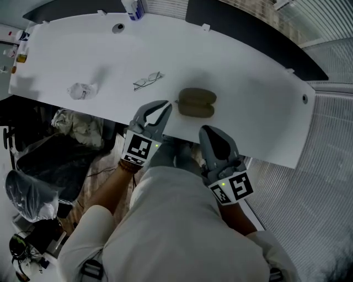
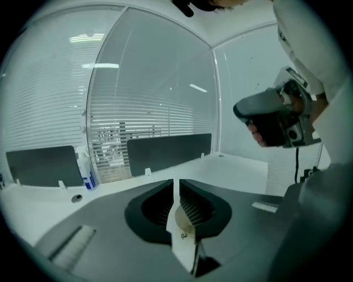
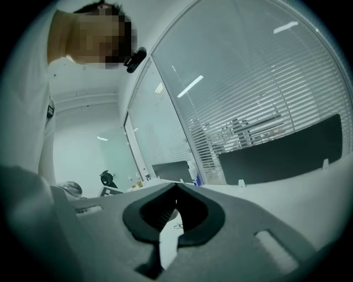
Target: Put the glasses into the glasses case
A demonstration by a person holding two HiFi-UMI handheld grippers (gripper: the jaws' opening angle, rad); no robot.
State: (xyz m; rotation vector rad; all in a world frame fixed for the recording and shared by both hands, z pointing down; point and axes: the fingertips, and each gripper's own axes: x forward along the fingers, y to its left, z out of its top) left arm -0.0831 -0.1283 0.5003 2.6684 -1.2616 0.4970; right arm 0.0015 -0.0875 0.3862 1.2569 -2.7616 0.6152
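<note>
The thin wire-framed glasses (image 1: 148, 81) lie folded on the white table (image 1: 248, 93), left of centre. The olive glasses case (image 1: 197, 102) lies to their right near the front edge; I cannot tell whether it is open or closed. My left gripper (image 1: 167, 104) is shut and empty, its tips over the table edge just left of the case. My right gripper (image 1: 205, 129) is also shut and empty, held just off the front edge below the case. In the left gripper view the jaws (image 2: 175, 182) meet at the tip. The right gripper view shows its jaws (image 3: 176, 186) closed too.
A crumpled white cloth (image 1: 83, 90) lies left of the glasses. A bottle (image 1: 134, 8) and a cable hole (image 1: 118, 27) are at the far edge. Bags and clutter (image 1: 33, 165) sit on the floor at left. Dark partition screens (image 2: 168, 151) and window blinds stand behind the table.
</note>
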